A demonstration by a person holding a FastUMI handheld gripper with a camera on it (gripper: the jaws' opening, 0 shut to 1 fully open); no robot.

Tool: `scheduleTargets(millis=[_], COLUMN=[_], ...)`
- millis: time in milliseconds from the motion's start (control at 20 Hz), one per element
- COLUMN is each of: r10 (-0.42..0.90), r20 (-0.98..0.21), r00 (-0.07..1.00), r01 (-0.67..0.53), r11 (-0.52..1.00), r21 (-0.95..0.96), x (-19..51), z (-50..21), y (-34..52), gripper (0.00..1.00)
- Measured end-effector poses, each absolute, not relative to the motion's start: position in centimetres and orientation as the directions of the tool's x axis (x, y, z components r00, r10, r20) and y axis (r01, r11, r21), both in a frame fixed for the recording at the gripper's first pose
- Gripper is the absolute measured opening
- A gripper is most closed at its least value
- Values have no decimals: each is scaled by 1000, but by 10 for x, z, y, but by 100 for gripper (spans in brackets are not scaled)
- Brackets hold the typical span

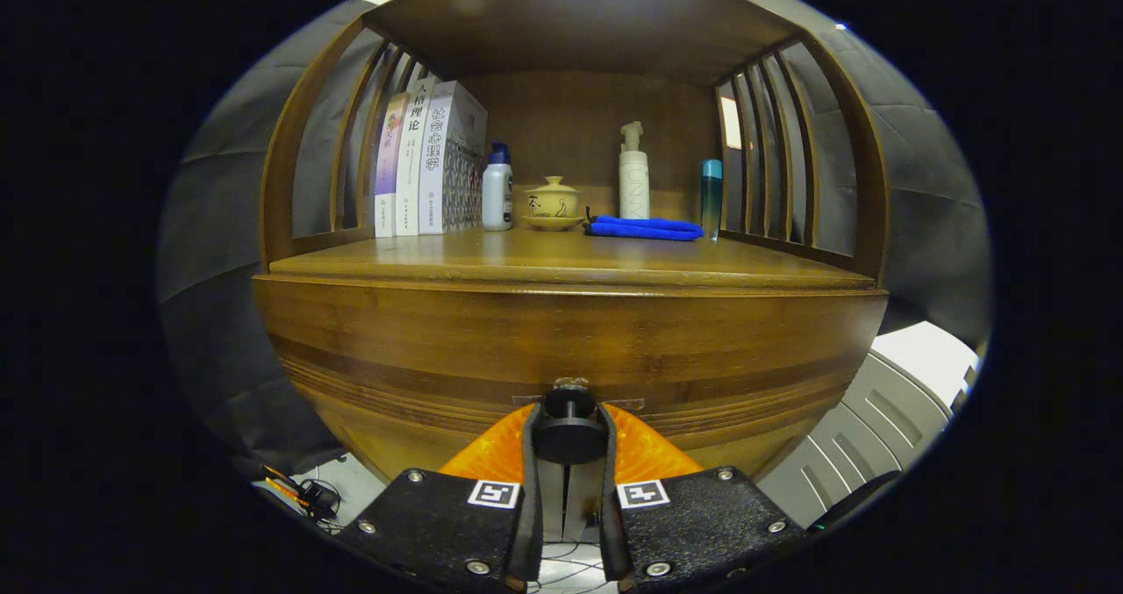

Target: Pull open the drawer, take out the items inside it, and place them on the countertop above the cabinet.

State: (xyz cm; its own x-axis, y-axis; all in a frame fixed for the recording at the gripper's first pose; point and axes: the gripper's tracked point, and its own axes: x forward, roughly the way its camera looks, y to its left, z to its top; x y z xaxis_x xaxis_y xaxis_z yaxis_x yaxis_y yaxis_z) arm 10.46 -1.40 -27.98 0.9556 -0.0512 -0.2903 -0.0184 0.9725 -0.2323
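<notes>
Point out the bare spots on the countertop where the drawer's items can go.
The gripper is shut on the drawer knob. On the countertop, the whole front strip is bare, from the books across to the right slats. The back row is crowded: white bottle, lidded cup, pump bottle, blue cloth, teal bottle.

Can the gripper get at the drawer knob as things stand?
Probably yes: the gripper already has the drawer knob between its fingers, which appear closed on it, with nothing in the way.

A wooden countertop (561, 261) is carrying three books (421, 160), two bottles (497, 188) and a lidded teacup (553, 201). A folded blue cloth (645, 227) is lying beside a teal tube (711, 192).
</notes>
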Motion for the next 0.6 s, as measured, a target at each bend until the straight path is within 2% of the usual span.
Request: scheduleTargets(millis=[600], r10=[-46], r20=[-332], r00=[942], r01=[-31], r11=[974], r21=[-223], x=[-7], z=[-274], y=[-19], gripper=[26])
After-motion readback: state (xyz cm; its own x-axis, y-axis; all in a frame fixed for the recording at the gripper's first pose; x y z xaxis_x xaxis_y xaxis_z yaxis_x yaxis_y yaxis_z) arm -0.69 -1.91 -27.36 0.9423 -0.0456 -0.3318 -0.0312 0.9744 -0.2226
